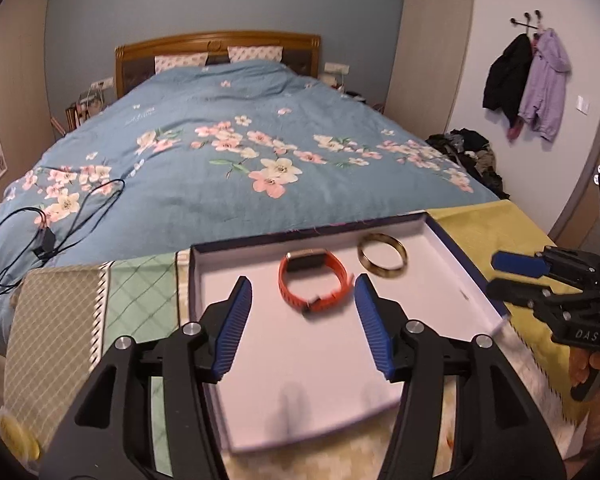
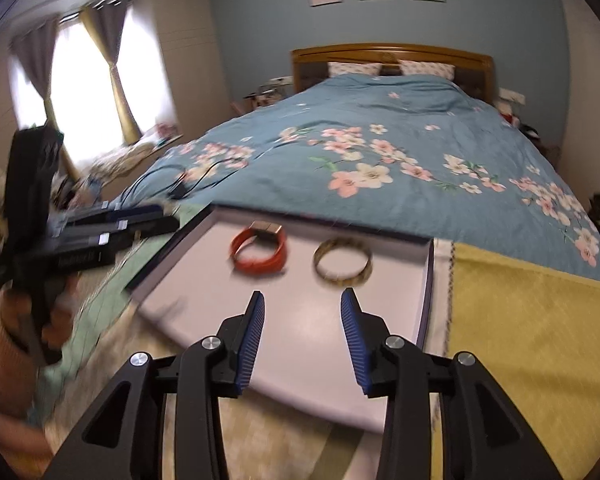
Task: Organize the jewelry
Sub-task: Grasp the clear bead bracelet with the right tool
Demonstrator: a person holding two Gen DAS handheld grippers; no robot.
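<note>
- The left gripper is being held part-open, empty, above the white tray.
- The right gripper is being held part-open, empty.
- An orange band and a gold bangle are being kept in the tray, apart.

Daylight blazes overexposed through the window left of the right gripper, whose view is motion-blurred and fisheye-bent with dark corners.

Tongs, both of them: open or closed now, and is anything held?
Left tongs: open, holding nothing; the orange band lies in the tray beyond them.
Right tongs: open, holding nothing.
</note>
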